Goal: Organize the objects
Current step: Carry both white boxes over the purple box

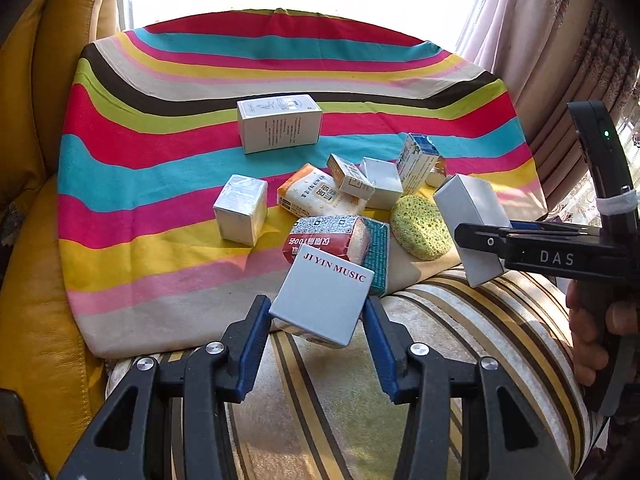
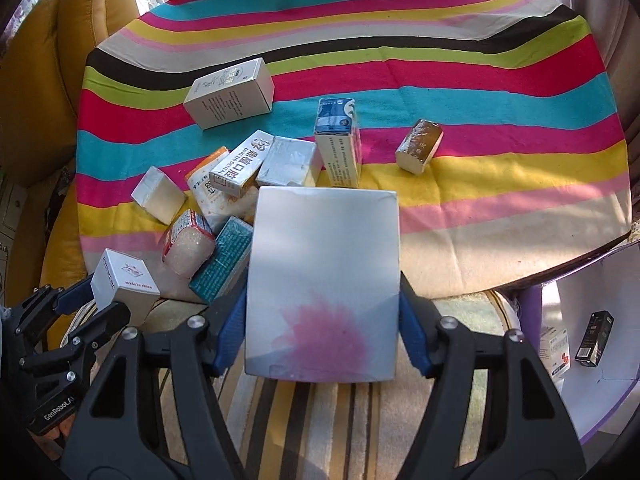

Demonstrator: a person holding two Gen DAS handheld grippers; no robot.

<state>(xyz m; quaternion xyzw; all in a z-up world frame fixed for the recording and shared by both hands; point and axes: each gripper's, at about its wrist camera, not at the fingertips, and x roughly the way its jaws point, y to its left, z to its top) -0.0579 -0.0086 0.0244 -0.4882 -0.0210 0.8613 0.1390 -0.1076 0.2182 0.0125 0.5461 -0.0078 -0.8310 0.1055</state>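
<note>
My left gripper [image 1: 316, 312] is shut on a small white box marked JI YIN MUSIC [image 1: 322, 298], held above the front edge of the striped cloth [image 1: 168, 264]; it also shows in the right wrist view [image 2: 124, 280]. My right gripper [image 2: 322, 320] is shut on a larger white box with a pink stain [image 2: 324, 280], seen from the side in the left wrist view [image 1: 474, 216]. A pile of small boxes and packets [image 2: 240, 184] lies on the cloth just beyond both grippers.
A white box [image 1: 280, 122] lies apart at the back. A blue and white carton [image 2: 338, 140] stands upright, a brown packet [image 2: 420, 146] to its right. A yellow-green sponge [image 1: 420, 226] lies by the pile. A white bin [image 2: 592, 320] at right holds two boxes. Yellow sofa [image 1: 36, 240] at left.
</note>
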